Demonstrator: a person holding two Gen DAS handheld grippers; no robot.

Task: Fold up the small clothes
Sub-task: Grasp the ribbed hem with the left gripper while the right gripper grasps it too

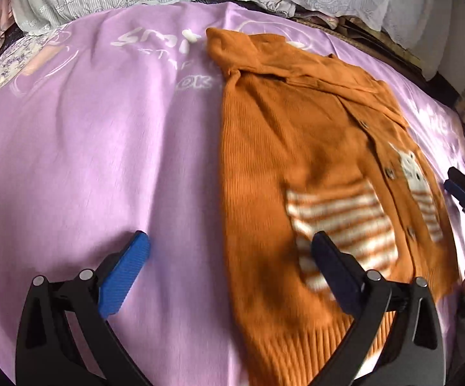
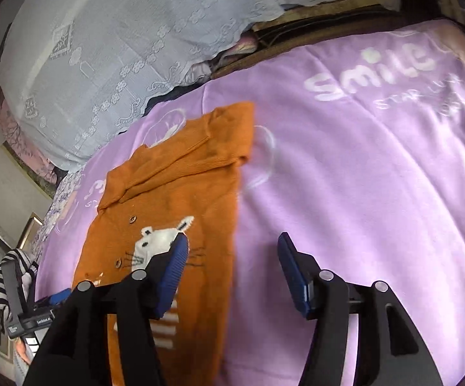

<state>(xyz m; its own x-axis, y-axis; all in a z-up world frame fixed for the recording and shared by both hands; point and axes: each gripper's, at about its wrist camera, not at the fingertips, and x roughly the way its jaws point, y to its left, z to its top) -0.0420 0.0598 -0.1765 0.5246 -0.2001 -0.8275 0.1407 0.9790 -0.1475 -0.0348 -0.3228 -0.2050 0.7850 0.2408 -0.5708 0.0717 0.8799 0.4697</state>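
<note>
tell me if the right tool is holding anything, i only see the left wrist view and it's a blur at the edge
Observer: No. The right tool is open, with nothing between its pads.
Operator: where is it over the cardigan
Observer: It straddles one side edge of the orange cardigan: one finger is over the white animal face, the other over the bare purple sheet.
Operator: the sheet print is smeared here, what does it say
Observer: In the right wrist view the big printed word reads "smile".
</note>
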